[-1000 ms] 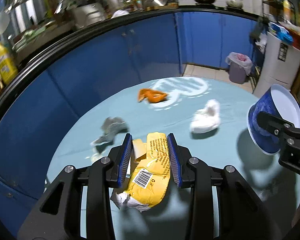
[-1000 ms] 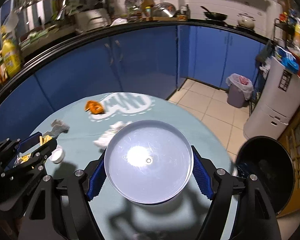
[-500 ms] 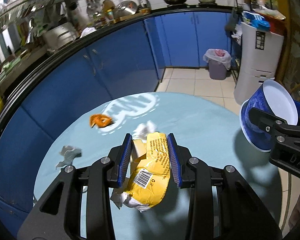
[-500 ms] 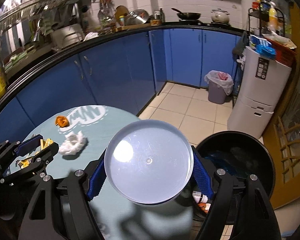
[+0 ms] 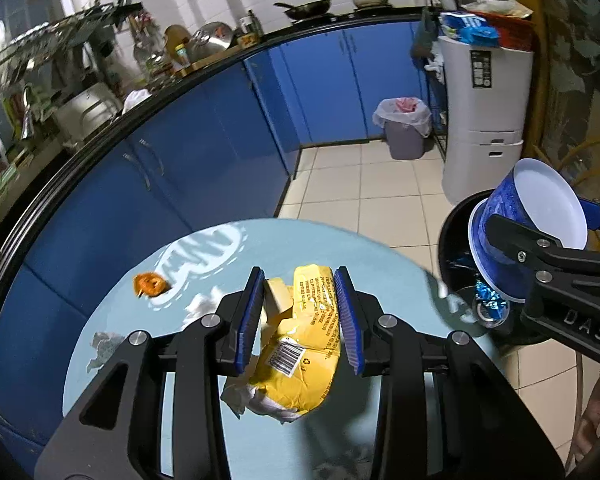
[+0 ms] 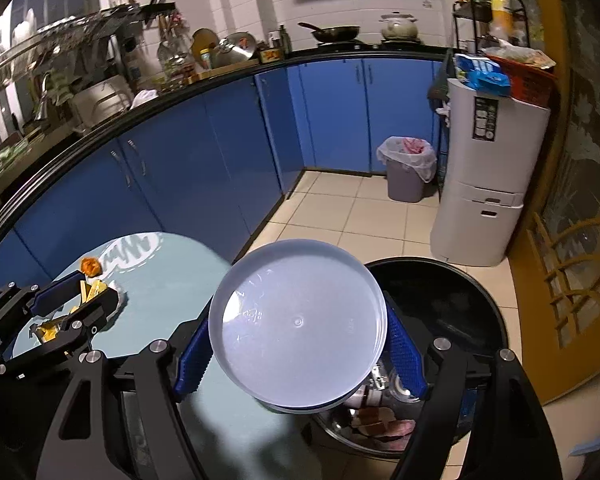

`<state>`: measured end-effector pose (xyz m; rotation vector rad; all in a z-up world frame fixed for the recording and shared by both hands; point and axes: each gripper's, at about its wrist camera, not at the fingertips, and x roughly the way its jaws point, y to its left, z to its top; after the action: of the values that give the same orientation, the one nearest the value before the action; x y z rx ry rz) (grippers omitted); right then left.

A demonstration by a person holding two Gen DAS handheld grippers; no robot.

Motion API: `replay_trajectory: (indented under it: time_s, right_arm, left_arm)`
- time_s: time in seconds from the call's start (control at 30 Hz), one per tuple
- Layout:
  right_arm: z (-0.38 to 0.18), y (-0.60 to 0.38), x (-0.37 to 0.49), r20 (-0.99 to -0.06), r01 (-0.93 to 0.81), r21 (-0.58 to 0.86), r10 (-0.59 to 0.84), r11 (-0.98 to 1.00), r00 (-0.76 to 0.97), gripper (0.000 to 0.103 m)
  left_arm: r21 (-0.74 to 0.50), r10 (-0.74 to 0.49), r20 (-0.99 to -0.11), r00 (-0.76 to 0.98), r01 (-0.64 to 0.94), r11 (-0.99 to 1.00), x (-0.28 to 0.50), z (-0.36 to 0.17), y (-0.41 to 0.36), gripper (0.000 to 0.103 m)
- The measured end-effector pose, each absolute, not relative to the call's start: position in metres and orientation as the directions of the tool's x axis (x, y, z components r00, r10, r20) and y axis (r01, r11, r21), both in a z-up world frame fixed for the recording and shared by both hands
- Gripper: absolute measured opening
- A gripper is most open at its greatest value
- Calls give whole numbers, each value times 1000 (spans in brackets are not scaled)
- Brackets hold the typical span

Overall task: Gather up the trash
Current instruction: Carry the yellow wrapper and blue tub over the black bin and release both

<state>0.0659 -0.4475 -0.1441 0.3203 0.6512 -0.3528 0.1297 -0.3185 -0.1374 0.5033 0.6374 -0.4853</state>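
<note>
My left gripper (image 5: 299,316) is shut on a crumpled yellow snack wrapper (image 5: 300,344), held above the round light-blue table (image 5: 380,264). My right gripper (image 6: 300,356) is shut on a blue paper cup (image 6: 298,320), its white bottom facing the camera, over the edge of a black trash bin (image 6: 460,292). In the left wrist view the cup (image 5: 532,224) hangs over the bin (image 5: 456,248) at the right. An orange scrap (image 5: 150,283) and white crumpled tissues (image 5: 104,344) lie on the table.
The black bin holds trash at its bottom (image 6: 380,420). Blue kitchen cabinets (image 6: 220,152) curve behind the table. A small grey bin with a white liner (image 6: 406,172) and a white drawer unit (image 6: 484,184) stand on the tiled floor.
Both grippers have swung right, away from the table's middle toward the black bin. The cup is now over the bin's rim. Both grips are unchanged.
</note>
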Motion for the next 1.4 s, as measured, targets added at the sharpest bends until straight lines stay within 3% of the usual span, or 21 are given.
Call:
replay_trajectory:
  time_s: [1.07,1.23,1.3,1.4]
  right_arm:
    - [-143,-541,21,-630,565,177,-349,806,694,73]
    - [-143,-551,19,-629,582,184,-360,792,688,73]
    - [-143,-555,18,-630,590,187,-365,786,686,73]
    - [-144,-561,16,-631,601,195,-370,775,682,73]
  left_arm:
    - [300,-404,-638,656,695,654,94,-120,-444,38]
    - [295,-412,-625,663,689,662,95,-115,-451,44]
    - [286,-412,-624,664,685,670,96,-114,-452,51]
    - [280,-408,-613,677,669,689,99,-111,-451,70]
